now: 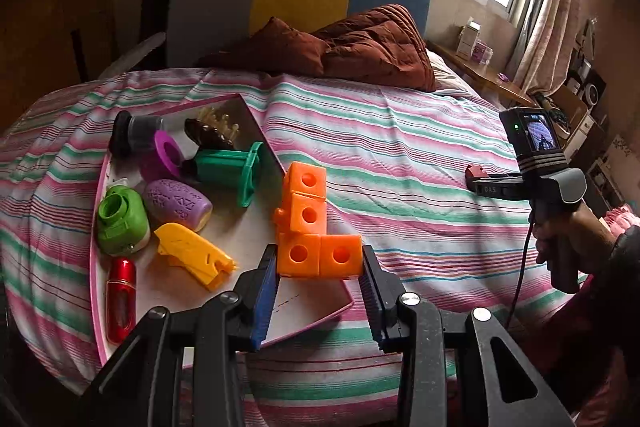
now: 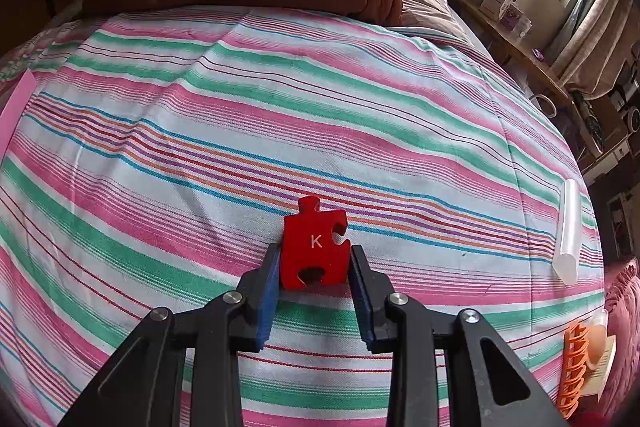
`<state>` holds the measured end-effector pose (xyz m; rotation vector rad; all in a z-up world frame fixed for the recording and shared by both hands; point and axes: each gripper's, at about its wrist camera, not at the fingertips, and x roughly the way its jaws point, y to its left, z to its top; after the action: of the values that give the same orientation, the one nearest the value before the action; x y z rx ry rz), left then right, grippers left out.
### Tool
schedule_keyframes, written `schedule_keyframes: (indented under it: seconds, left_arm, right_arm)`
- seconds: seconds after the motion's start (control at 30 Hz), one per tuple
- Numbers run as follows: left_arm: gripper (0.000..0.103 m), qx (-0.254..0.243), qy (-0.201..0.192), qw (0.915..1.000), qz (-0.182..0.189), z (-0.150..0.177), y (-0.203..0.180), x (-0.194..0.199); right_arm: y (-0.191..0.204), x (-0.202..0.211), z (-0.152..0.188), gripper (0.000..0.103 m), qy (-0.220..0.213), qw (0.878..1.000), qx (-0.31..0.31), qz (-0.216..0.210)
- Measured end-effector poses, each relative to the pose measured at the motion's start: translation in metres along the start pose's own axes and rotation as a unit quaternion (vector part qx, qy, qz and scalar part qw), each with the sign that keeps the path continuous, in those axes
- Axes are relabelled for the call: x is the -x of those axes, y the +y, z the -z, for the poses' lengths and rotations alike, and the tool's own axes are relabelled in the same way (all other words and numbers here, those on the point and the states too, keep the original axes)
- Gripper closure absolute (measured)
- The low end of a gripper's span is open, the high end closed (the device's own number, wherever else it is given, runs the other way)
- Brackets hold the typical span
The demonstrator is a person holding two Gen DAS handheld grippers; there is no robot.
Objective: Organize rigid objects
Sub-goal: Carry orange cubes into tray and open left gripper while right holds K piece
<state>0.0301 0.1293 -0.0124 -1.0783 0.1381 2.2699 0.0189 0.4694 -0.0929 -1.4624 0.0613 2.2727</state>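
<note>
L tongs [image 1: 320,267] pinching orange cube block [image 1: 310,223], held upright over near-right edge of pink-rim tray [image 1: 102,187] on bed [image 1: 400,155] | R tongs [image 2: 314,267] pinching red puzzle piece [image 2: 314,243] marked "K", above striped bed sheet | tray has green, purple, yellow, red toys.

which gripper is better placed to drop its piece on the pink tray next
Left. The left gripper holds the orange cube block right at the pink tray; the right gripper, gripping the red puzzle piece, is over bedsheet.
</note>
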Motion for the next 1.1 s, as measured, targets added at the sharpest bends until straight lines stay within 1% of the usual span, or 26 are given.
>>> schedule_keyframes:
  seconds: [0.3,0.4,0.6,0.9,1.1]
  left_arm:
    - [0.064,0.032,-0.004,0.9993,-0.018,0.007,0.027,0.011]
    - [0.064,0.032,-0.009,0.9989,-0.034,0.009,0.034,0.014]
    - [0.064,0.042,-0.016,0.9978,-0.050,0.013,0.049,0.022]
    - [0.064,0.063,-0.015,0.9958,-0.065,0.018,0.068,0.030]
    - [0.064,0.078,-0.010,0.9949,-0.063,0.023,0.079,0.030]
  right_arm:
    - [0.002,0.001,0.002,0.071,-0.003,1.000,0.005,0.004]
    - [0.002,0.001,0.001,0.071,-0.003,1.000,0.006,0.004]
    - [0.003,0.000,0.001,0.071,-0.004,1.000,0.008,0.005]
    - [0.004,0.000,0.001,0.071,-0.006,1.000,0.011,0.009]
    - [0.005,0.000,0.001,0.071,-0.006,1.000,0.012,0.010]
